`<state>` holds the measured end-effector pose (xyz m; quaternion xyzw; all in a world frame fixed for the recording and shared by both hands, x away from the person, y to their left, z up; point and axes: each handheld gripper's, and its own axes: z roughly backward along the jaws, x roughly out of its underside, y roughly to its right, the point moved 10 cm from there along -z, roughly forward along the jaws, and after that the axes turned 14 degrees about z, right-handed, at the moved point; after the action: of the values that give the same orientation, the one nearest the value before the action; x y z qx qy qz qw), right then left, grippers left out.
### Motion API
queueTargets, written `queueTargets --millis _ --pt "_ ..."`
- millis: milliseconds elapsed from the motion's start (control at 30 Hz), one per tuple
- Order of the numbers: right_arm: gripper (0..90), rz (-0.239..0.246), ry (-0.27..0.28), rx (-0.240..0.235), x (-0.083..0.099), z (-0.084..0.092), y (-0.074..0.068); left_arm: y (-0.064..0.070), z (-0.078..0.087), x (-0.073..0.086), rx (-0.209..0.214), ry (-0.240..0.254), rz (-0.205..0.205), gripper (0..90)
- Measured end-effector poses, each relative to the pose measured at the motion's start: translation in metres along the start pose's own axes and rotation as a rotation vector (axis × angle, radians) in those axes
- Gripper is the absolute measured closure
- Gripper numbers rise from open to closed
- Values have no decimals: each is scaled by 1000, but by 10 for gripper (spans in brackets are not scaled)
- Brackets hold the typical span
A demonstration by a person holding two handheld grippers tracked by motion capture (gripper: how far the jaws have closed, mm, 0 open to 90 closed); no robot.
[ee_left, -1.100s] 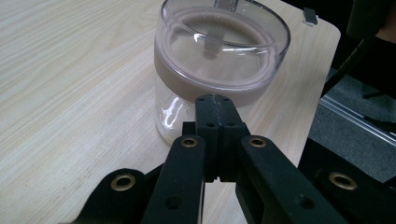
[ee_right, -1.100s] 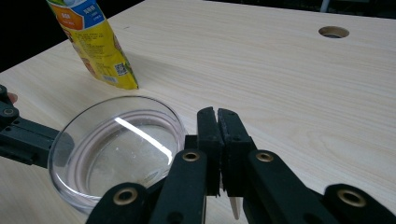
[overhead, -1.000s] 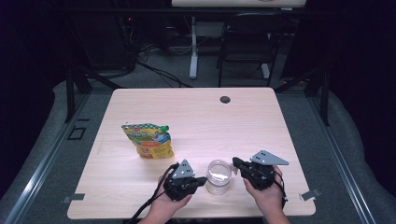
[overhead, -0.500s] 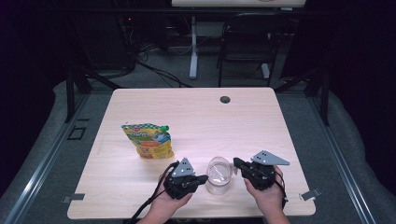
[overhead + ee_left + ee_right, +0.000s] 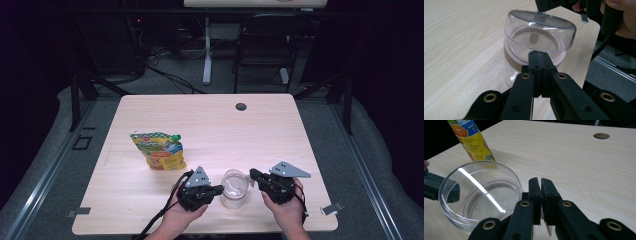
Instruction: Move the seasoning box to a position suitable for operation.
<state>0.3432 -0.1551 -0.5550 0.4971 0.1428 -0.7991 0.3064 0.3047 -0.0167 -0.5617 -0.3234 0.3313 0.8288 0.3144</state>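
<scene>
The right gripper (image 5: 541,182), at the jar's (image 5: 234,189) three o'clock, had just been parting slightly, empty; the left gripper (image 5: 540,57) stayed pressed together, lid (image 5: 540,30) sitting tilted.

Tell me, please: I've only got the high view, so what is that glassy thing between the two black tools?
Observer: The left gripper view shows a clear jar with a clear lid sitting tilted over its mouth.
Operator: Is the left tool pinching it?
Observer: The left gripper has its jaws shut together, with the tips just under the lid's near rim. I can't tell if they touch it.
Operator: And the right one?
Observer: The right gripper has just been opening its jaws. There is a narrow gap with nothing between them, and they stand beside the lid.
</scene>
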Motion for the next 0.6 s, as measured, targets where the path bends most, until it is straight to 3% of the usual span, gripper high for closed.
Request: queueTargets --millis 333,600 --pt "811 24 -2 14 0 11 -2 2 -1 -5 2 4 -9 900" --pt "707 57 -1 -4 11 34 -17 4 2 -16 4 17 -14 900"
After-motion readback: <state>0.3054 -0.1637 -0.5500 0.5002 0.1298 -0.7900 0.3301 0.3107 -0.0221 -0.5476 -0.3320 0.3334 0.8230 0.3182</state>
